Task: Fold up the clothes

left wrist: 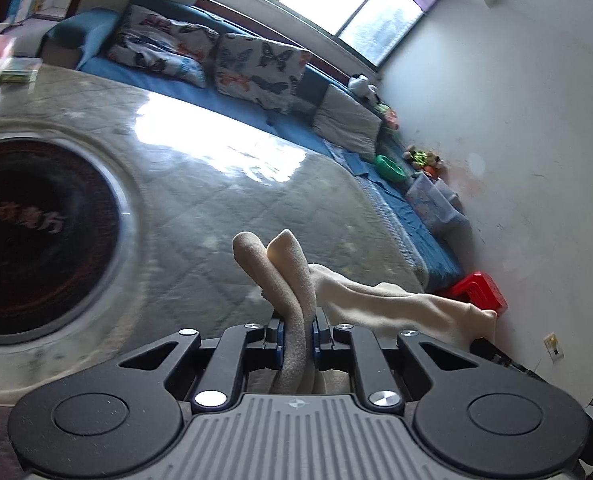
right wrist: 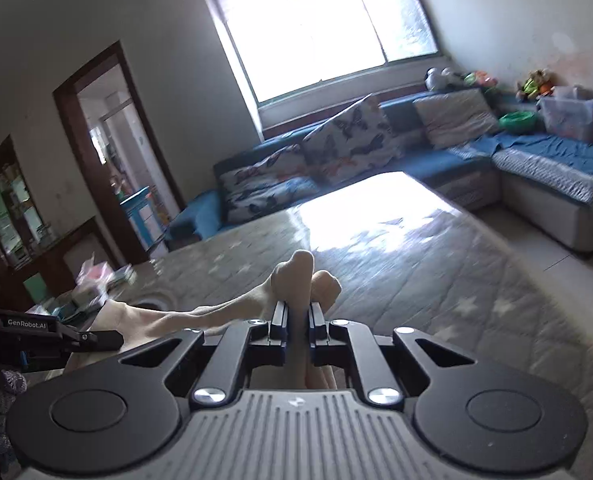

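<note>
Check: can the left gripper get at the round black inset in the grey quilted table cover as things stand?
Probably not yet. The way to the inset looks free, but the left gripper is shut on the cream garment, and the right gripper holds the other end.

Daylight is pouring through my window (right wrist: pixel 324 36), glaring off the table (left wrist: pixel 216 152); fisheye edges are bending and blurring.

Soft matt cream knit socks (left wrist: pixel 292 280), glossy quilted table cover (left wrist: pixel 224 200), matt black plastic claw (left wrist: pixel 298 336)
</note>
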A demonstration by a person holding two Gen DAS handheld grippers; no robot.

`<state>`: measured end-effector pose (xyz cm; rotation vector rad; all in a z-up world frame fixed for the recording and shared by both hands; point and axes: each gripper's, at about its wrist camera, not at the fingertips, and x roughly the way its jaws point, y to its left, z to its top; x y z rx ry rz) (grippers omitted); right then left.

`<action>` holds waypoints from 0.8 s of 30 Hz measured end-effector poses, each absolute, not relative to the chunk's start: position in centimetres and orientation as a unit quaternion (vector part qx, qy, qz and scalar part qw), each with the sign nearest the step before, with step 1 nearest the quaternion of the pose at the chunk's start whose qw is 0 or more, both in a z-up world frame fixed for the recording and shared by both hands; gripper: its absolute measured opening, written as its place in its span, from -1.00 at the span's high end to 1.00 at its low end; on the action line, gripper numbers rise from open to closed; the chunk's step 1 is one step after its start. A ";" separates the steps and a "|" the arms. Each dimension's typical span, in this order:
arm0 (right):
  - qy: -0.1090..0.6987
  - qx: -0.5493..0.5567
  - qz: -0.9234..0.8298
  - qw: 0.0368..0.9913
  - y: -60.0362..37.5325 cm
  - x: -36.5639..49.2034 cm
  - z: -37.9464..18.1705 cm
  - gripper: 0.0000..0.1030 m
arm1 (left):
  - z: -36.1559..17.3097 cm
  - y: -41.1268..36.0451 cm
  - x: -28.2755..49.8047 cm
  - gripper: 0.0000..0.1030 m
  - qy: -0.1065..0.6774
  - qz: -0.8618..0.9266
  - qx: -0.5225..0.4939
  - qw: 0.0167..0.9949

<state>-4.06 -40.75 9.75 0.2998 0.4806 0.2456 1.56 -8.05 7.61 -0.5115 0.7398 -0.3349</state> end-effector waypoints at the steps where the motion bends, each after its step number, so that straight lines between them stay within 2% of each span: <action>1: 0.231 0.146 0.111 0.955 -41.4 -4.1 10.1 0.84 | 7.9 -8.9 2.0 0.73 0.355 -0.168 -0.242 0.887; 8: 0.219 0.125 0.048 0.966 -45.3 -3.1 11.2 0.84 | 8.2 -15.2 4.7 0.73 0.368 -0.203 -0.213 0.882; 15: 0.243 0.138 0.004 0.960 -48.3 -1.5 9.0 0.84 | 6.0 -18.8 6.8 0.72 0.396 -0.198 -0.169 0.881; 18: 0.262 0.136 -0.006 0.955 -48.9 -0.8 7.4 0.81 | 4.5 -19.6 7.3 0.65 0.410 -0.175 -0.139 0.884; 20: 0.279 0.129 -0.016 0.951 -49.1 -0.3 6.0 0.70 | 4.0 -19.5 7.3 0.58 0.414 -0.159 -0.122 0.888; 22: 0.284 0.118 -0.027 0.951 -49.1 0.0 5.5 0.70 | 3.7 -19.0 7.4 0.36 0.415 -0.147 -0.115 0.890; 24: 0.278 0.105 -0.033 0.954 -48.8 0.0 5.6 0.69 | 3.8 -18.5 7.4 0.33 0.411 -0.141 -0.116 0.893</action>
